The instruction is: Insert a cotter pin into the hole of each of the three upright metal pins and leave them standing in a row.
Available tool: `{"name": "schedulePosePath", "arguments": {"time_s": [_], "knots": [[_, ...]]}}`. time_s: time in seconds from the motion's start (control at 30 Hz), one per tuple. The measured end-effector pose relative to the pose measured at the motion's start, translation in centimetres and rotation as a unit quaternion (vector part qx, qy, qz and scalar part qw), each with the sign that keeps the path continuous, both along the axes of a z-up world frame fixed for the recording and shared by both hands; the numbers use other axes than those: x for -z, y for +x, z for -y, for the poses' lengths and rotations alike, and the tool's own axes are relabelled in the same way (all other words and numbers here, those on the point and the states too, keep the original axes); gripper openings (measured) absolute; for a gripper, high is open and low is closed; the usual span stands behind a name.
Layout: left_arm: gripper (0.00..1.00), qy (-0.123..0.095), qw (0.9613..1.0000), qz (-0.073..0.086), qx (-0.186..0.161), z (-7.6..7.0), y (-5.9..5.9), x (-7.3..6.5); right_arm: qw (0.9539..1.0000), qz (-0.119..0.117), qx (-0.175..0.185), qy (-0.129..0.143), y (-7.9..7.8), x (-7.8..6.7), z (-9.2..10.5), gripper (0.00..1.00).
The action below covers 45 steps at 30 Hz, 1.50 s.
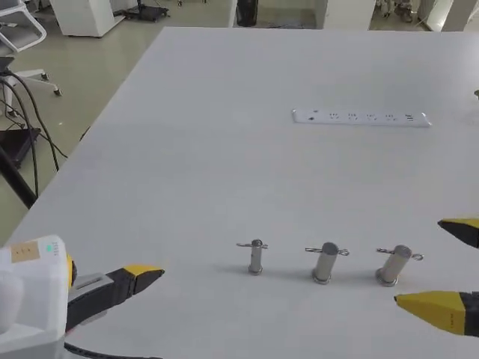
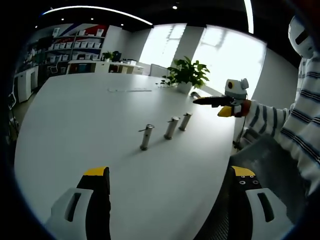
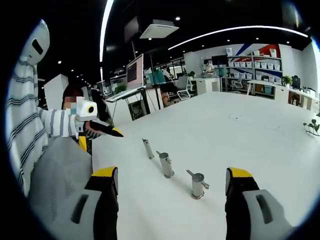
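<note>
Three short metal pins stand in a row on the white table: left pin (image 1: 256, 259), middle pin (image 1: 324, 263), right pin (image 1: 391, 266). A thin cotter pin crosses the top of each. My left gripper (image 1: 141, 278) hovers at the table's near left, well apart from the row, and its jaws stand wide open and empty (image 2: 168, 175). To the right of the row is my right gripper (image 1: 449, 268), also open and empty (image 3: 172, 172). The row runs away ahead of each gripper (image 2: 171, 128) (image 3: 166, 165).
A white power strip (image 1: 361, 117) lies on the far side of the table. An office chair (image 1: 19, 37) and cables stand off the table's left edge. A potted plant (image 2: 187, 74) sits at the table's end. The person's striped sleeve (image 2: 272, 120) is behind the right gripper.
</note>
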State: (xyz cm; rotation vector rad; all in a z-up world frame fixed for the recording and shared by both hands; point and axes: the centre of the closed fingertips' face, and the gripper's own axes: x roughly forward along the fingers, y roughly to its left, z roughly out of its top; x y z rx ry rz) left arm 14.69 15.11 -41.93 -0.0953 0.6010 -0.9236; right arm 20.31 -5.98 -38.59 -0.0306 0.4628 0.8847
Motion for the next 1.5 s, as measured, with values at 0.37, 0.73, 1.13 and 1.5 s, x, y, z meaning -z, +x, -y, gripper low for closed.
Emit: {"name": "schedulePosePath", "arguments": {"time_s": [0.37, 0.73, 1.13, 1.5], "knots": [[0.99, -0.008, 0.9993, -0.002, -0.038, -0.7, 0.9, -0.1, 0.9968, -0.038, 0.069, 0.006, -2.9, 1.0, 0.8, 0.92], [0.99, 0.002, 0.9988, -0.007, -0.049, 0.3, 0.7, 0.7, 0.9921, -0.052, 0.115, -0.005, -4.2, 1.7, 2.4, 0.93], [0.94, 0.041, 0.9938, 0.019, -0.101, -1.3, 1.6, 0.2, 0.9920, -0.055, 0.096, -0.060, -4.1, 2.0, 3.1, 0.93], [0.89, 0.041, 0.9932, 0.010, -0.109, -1.1, 1.1, -0.1, 0.9925, -0.047, 0.088, -0.070, -3.9, 1.9, 2.9, 0.92]]}}
